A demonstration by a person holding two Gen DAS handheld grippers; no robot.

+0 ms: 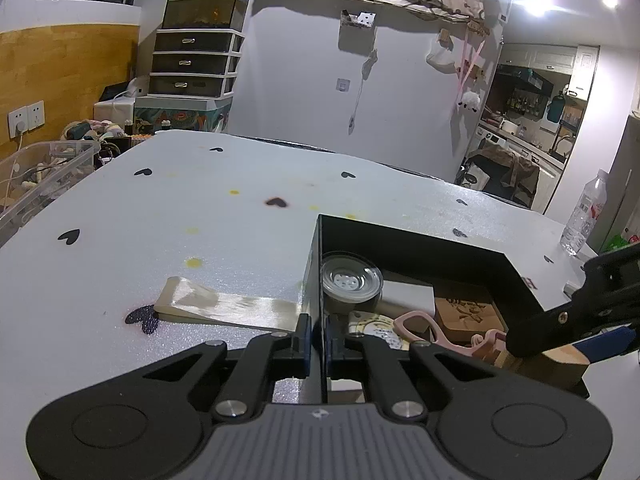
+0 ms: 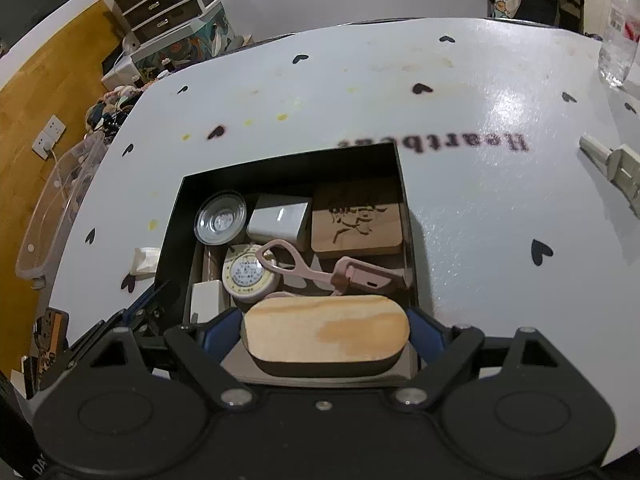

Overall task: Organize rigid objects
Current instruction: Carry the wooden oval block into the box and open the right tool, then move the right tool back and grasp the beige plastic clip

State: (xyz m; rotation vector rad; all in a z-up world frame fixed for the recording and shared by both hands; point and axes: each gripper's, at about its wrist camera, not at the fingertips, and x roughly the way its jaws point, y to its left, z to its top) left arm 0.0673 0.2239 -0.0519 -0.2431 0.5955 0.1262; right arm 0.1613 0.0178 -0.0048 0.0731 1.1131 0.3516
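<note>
A black open box (image 2: 288,168) sits on the white table. It holds a clear round lid (image 2: 220,218), a white block (image 2: 278,222), a carved wooden block (image 2: 356,222), a round tin (image 2: 248,276) and a pink tool (image 2: 320,272). My right gripper (image 2: 326,336) is shut on an oval wooden-topped box (image 2: 326,330), held over the black box's near edge. My left gripper (image 1: 316,342) is shut on the black box's left wall (image 1: 316,280). The right gripper also shows in the left wrist view (image 1: 560,344).
A shiny cream packet (image 1: 224,304) lies on the table left of the box. A grey clip-like object (image 2: 612,164) lies at the right. A water bottle (image 2: 622,40) stands at the far right corner. A clear plastic bin (image 1: 40,176) sits beyond the left edge.
</note>
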